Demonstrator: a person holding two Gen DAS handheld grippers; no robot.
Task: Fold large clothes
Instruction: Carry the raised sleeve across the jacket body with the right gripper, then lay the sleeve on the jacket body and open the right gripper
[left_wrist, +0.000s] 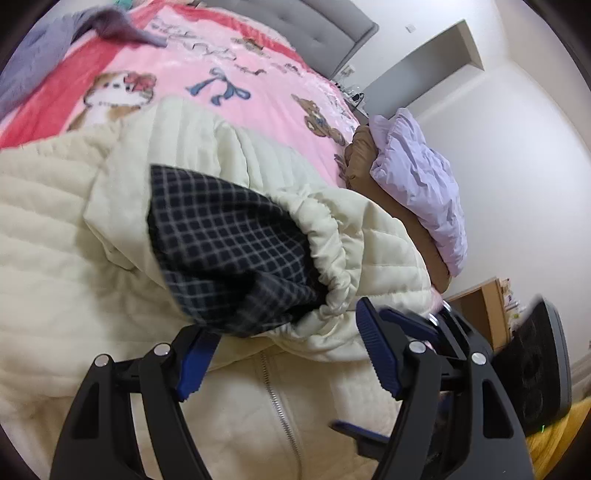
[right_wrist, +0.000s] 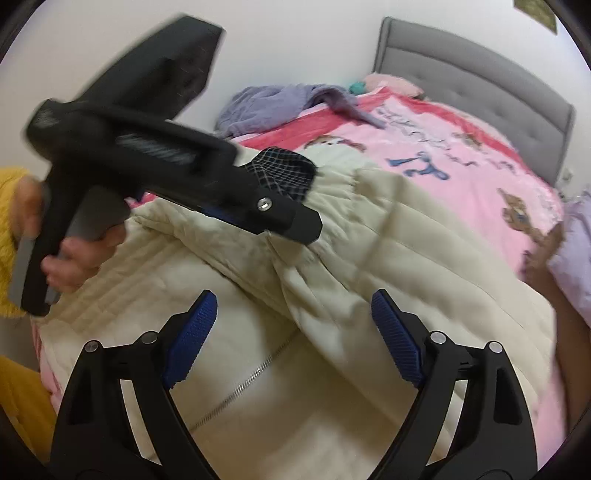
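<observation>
Already underway: you have a cream quilted jacket (left_wrist: 55, 229) spread across the bed, one sleeve (left_wrist: 332, 236) laid back over its front, the checked lining (left_wrist: 229, 240) showing at the gathered cuff.

Left gripper (left_wrist: 284, 354): wide open in its own view, blue pads spread either side of the cuff at 12 o'clock; the jacket lies between and under them, and I judge nothing is pinched. From the right wrist view it reaches in from 10 o'clock over that sleeve; its grip cannot be read there.

Right gripper (right_wrist: 291, 339): jaws fully apart, holding nothing, hovering over the jacket front with the zip (right_wrist: 240, 387) running from centre down toward 7 o'clock.

Done so far: as I judge it, only a first sleeve fold. The zip looks closed where it shows.

Left to do: the other sleeve is not visible, so you cannot count it folded; the body lies unfolded lengthwise and crosswise.

Surroundings, left to right in the right wrist view: your yellow sleeve (right_wrist: 7, 240) at 9 o'clock; a purple-grey garment (right_wrist: 280, 103) heaped at 12 o'clock; the pink cartoon blanket (right_wrist: 443, 147) at 1 o'clock; a grey headboard (right_wrist: 480, 66) behind it; a lilac padded bundle (right_wrist: 576, 258) on something brown at 3 o'clock.

In the way: that bundle sits just beside the jacket's far edge and may crowd the fold.
</observation>
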